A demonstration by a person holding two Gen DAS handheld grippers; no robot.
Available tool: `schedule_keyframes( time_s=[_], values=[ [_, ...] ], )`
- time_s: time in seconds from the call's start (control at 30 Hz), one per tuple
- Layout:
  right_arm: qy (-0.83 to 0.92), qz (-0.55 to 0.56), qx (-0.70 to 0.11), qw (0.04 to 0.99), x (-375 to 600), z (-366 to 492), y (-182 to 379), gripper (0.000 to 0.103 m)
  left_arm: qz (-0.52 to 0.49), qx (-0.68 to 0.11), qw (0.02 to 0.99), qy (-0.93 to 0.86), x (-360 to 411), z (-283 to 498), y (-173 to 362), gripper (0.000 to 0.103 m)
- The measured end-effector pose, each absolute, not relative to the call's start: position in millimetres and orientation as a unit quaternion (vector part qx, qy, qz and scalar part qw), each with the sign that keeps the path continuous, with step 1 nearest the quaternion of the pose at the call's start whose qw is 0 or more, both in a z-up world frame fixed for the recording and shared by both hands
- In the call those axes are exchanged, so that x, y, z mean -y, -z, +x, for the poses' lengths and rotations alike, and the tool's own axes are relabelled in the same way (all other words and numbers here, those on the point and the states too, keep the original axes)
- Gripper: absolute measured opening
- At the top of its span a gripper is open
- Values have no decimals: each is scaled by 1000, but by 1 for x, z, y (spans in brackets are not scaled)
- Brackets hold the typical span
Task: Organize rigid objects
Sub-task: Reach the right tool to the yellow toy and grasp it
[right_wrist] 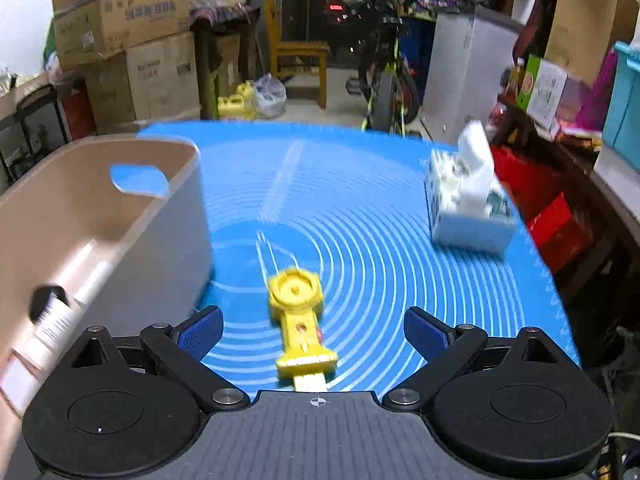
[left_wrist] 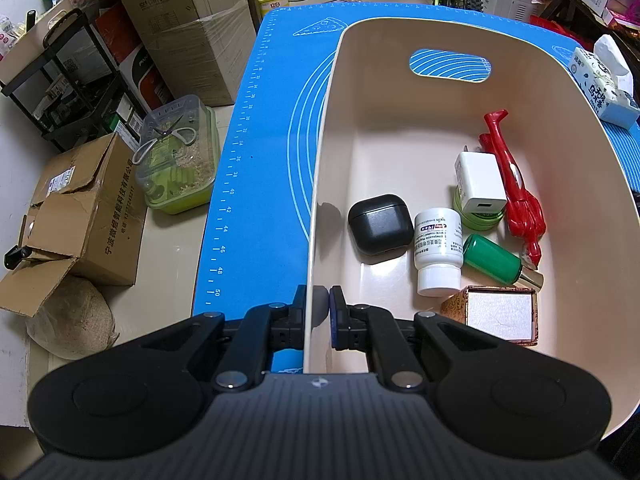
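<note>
Lying between open right gripper (right_wrist: 314,330) fingers: yellow toy (right_wrist: 298,320) on mat (right_wrist: 380,240)

The beige smooth plastic bin (left_wrist: 400,140) is showing a soft sheen on its inner walls. The black earbud case (left_wrist: 380,224) is looking matt, the green cylindrical bottle (left_wrist: 490,258) glossy. The yellow plastic toy (right_wrist: 298,316) is lying shiny on the blue rubbery-looking matt mat (right_wrist: 380,240).

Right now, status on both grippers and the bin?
Left gripper shut on bin wall. Right gripper open over yellow toy on mat. Nothing in the way.
</note>
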State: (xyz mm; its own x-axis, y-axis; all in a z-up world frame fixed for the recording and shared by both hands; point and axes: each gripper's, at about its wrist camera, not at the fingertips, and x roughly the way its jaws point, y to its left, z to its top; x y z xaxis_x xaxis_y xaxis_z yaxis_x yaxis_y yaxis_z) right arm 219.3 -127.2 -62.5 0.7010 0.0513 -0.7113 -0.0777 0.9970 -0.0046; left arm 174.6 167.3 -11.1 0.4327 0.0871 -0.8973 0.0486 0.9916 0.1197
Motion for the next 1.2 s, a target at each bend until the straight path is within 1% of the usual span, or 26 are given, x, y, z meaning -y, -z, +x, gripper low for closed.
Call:
schedule_keyframes(
  time_s=[0.23, 0.47, 0.57, 0.6, 0.7, 0.77, 0.83, 0.93, 0.97, 1.2],
  values=[
    [-43, -20, -384, 922, 130, 230, 92, 97, 65, -532, 844, -12, -167, 175, 11, 12],
    [-54, -44, -367, 927, 124, 242, 102, 95, 65, -532, 844, -12, -167, 175, 11, 12],
    [-55, -48, -373, 925, 120, 251, 109, 88, 64, -533, 844, -12, -166, 175, 11, 12],
    [-56, -49, -379, 922, 120, 253, 111, 83, 64, -533, 844, -12, -167, 175, 11, 12],
    [-59, -40, -372, 925, 121, 249, 115, 79, 65, -532, 844, -11, -166, 175, 10, 12],
    [-74, -34, -367, 927, 122, 246, 115, 70, 66, -532, 844, -11, -167, 175, 9, 12],
    [-87, -35, -364, 927, 119, 244, 114, 54, 66, -532, 844, -11, -166, 174, 10, 12],
    [-94, -36, -369, 924, 112, 244, 111, 39, 66, -532, 844, -11, -166, 174, 10, 12],
    [-95, -36, -372, 923, 111, 245, 110, 36, 66, -532, 844, -11, -166, 174, 10, 12],
    [-84, -33, -371, 924, 110, 241, 106, 36, 65, -532, 844, -12, -167, 175, 8, 12]
  ],
)
